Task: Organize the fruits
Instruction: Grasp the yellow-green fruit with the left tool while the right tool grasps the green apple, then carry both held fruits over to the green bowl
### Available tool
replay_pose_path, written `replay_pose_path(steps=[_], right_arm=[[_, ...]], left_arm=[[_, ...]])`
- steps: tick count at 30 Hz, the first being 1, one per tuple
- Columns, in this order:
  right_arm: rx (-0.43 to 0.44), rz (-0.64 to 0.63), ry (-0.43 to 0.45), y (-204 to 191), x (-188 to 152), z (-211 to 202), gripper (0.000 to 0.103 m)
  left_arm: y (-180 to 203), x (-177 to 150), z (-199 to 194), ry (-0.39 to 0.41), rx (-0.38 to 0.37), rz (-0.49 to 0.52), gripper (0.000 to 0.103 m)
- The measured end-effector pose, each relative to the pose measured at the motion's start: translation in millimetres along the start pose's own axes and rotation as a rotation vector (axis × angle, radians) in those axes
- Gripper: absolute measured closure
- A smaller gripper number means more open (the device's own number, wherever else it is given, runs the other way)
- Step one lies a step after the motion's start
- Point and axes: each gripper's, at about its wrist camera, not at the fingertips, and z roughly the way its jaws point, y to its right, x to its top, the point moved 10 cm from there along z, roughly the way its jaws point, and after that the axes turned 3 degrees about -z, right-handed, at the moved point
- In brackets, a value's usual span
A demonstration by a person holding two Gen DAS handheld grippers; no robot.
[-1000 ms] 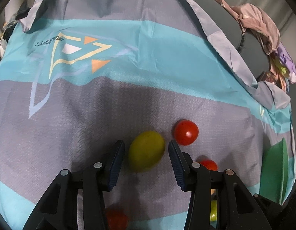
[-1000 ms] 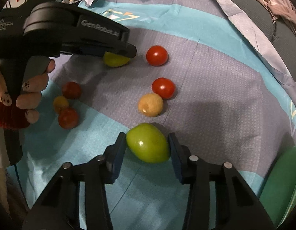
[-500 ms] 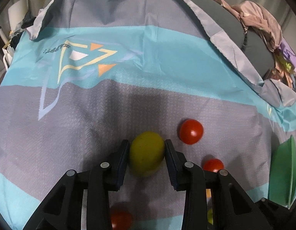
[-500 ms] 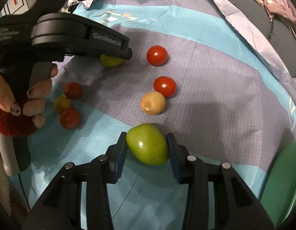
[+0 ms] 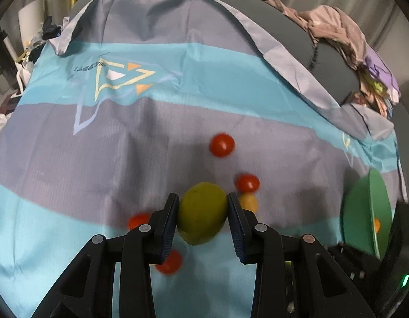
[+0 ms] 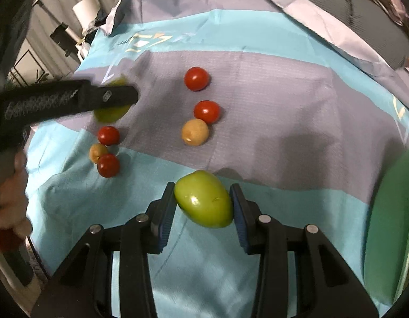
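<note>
Now the left gripper [image 5: 201, 212] is clamped on a yellow-green fruit [image 5: 202, 213], its two blue pads pressed against the fruit's sides after the jaws closed in on it, and the fruit hangs above the cloth [image 5: 125, 137] rather than lying on it. From the right wrist view the same tool reaches in from the left edge, dark and blurred, with the yellow-green fruit showing partly under its tip. The right gripper [image 6: 204, 206] grips a larger green fruit [image 6: 204, 198], pads tight on both flanks, the fruit tilted with its narrower end up and to the left, over the turquoise band of the cloth.

Loose fruit lies on the striped grey and turquoise cloth. Near the middle sit two red tomatoes [image 6: 196, 78], one behind the other, and the nearer one touches a pale yellow fruit [image 6: 195, 132]. Further left a small cluster holds a red tomato [image 6: 108, 135], a small yellowish fruit [image 6: 98, 152] and another red tomato [image 6: 108, 165], the last two touching.

A green bowl [image 5: 368, 212] stands at the right edge of the cloth, with something small and orange inside it. A heap of crumpled clothes [image 5: 334, 26] lies beyond the cloth at the upper right. A person's hand [image 6: 11, 201] holds the left tool's handle at the left edge
</note>
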Motion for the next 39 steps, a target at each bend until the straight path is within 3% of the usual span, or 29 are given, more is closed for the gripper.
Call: replay_pose_path(steps=[5, 13, 22, 39], right_arm=[[0.005, 0.031, -0.002, 6.1, -6.4, -7.0, 0.062], [-0.012, 0.082, 0.004, 21.1, -24.0, -19.5, 0.062], [-0.015, 0.094, 0.043, 25.0, -16.6, -27.8, 0.062], [-0.017, 0.155, 0.157, 48.2, -3.8, -72.7, 0.062]], left_arm=[[9.6, -32.3, -9.8, -0.024, -0.027, -0.003, 0.066], [12.8, -55.0, -14.9, -0.022, -0.039, -0.01, 0.066], [22.1, -64.1, -14.2, -0.01, -0.052, 0.039, 0.066], [78.9, -69.2, -26.2, 0.019, -0.11, 0.163, 0.066]])
